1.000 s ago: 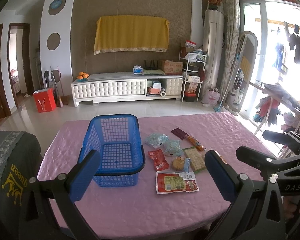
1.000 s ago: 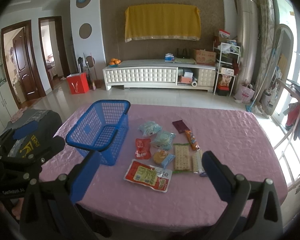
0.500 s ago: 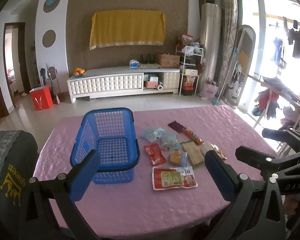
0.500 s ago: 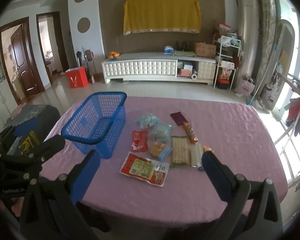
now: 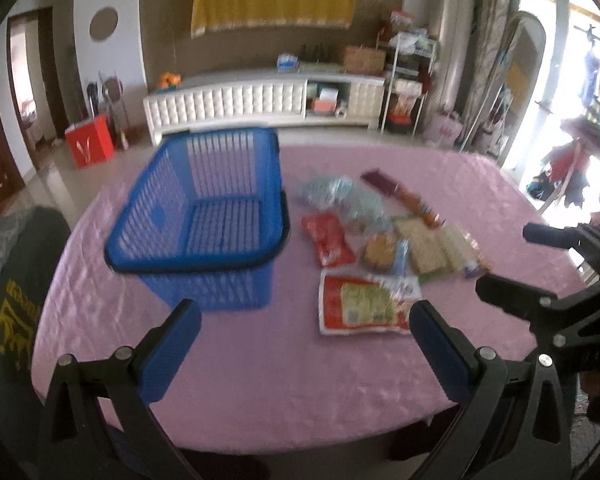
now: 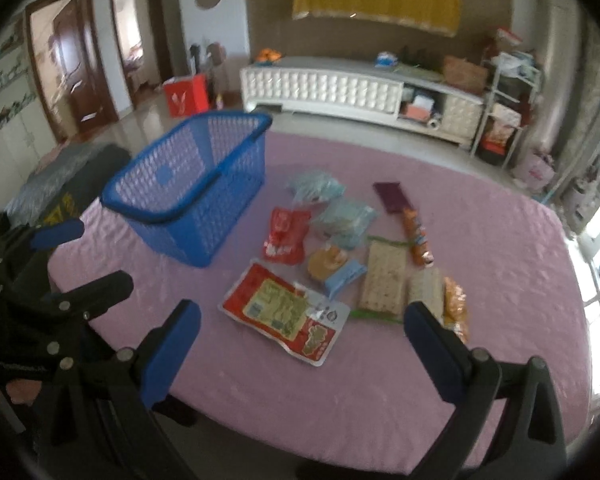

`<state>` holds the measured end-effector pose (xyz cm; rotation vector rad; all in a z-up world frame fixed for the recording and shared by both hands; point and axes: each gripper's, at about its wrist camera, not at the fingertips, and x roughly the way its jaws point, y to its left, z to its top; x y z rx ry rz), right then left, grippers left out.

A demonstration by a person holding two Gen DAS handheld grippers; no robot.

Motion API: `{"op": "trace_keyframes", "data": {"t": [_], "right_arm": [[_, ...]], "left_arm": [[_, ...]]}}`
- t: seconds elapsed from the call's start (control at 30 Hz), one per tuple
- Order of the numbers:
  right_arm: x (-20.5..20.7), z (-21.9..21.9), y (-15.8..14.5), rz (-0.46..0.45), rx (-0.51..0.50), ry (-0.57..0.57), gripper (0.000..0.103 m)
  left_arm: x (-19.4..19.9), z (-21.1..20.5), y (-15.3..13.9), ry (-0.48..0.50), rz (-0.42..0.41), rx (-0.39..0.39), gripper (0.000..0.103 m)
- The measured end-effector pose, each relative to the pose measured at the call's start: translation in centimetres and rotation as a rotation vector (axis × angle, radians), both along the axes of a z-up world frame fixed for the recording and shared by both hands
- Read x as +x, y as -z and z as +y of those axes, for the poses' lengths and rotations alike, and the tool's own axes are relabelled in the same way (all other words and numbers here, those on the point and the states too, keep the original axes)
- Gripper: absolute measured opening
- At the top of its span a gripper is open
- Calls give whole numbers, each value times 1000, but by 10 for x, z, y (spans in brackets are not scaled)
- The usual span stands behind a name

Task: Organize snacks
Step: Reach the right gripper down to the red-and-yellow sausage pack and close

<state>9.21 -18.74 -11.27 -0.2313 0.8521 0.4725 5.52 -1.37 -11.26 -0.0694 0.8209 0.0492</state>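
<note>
1. We judge the main risk to be the crowding of the snacks. The big red pack (image 6: 282, 314) lies nearest us on the tabletop (image 6: 500, 240), and its far edge sits just beside the round cake (image 6: 326, 264) and the cracker pack (image 6: 382, 280). A grab aimed a little too far could catch two wrappers at once or shove the neighbours out of place.
2. The packs lie flat on a slick, quilted cloth. We think a shallow approach may slide a pack along instead of lifting it, or pinch the cloth with it.
3. The basket (image 5: 204, 216) is light and open-meshed and stands just left of the snacks, empty as far as we can see. A bump from our left gripper (image 5: 300, 344) could push it away, and a drop from too high may bounce off its rim.
4. Both views are blurred, so we would not trust fine aim at the small red sachet (image 6: 284, 236) or the thin orange stick (image 6: 418, 236).
5. Our left gripper is spread wide, holds nothing and touches nothing; it hangs above the near tabletop edge.
6. Our right gripper (image 6: 302, 342) is equally wide and empty, hanging over the near edge with the big red pack framed between its fingers.
</note>
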Motion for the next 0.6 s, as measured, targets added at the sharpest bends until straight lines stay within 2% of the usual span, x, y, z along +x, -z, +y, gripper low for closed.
{"op": "trace_keyframes", "data": {"t": [0.27, 0.5, 0.6], "right_arm": [[25, 24, 47, 55, -79, -178, 103], [42, 49, 79, 117, -138, -411, 103], [49, 56, 95, 131, -175, -474, 103]], "left_arm": [[15, 3, 58, -40, 134, -13, 103], [22, 11, 89, -73, 213, -29, 103], [24, 15, 98, -78, 241, -34, 103]]}}
